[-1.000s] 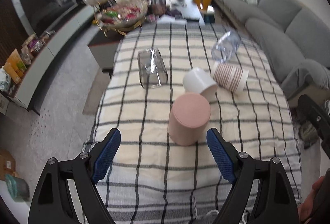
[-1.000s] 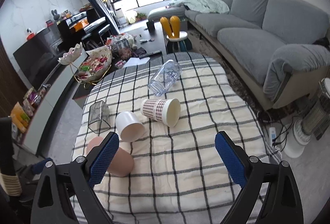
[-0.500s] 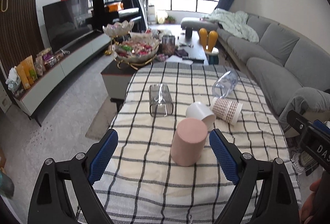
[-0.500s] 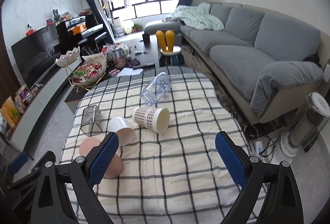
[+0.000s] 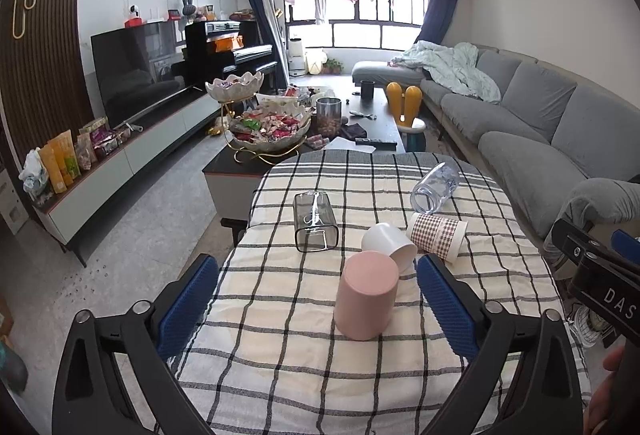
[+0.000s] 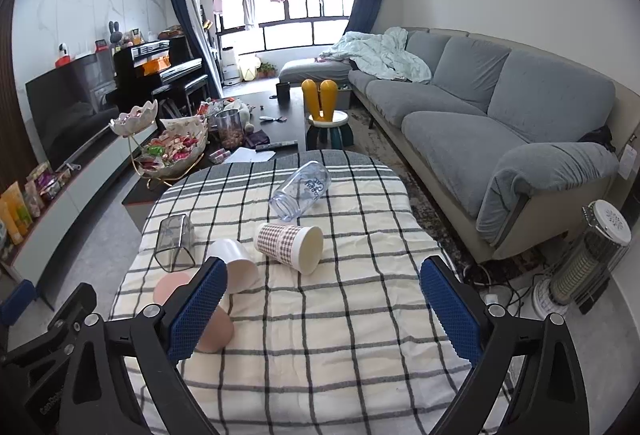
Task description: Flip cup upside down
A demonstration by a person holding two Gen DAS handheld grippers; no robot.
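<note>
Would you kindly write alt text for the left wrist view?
A pink cup stands upside down on a checked tablecloth between the open left gripper fingers. Beyond it, a white cup, checked cup, glass and clear bottle lie on their sides.

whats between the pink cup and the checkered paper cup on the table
The white cup lies on its side between the upside-down pink cup and the checkered paper cup. The left wrist view shows this best; in the right wrist view a finger partly hides the pink cup.
</note>
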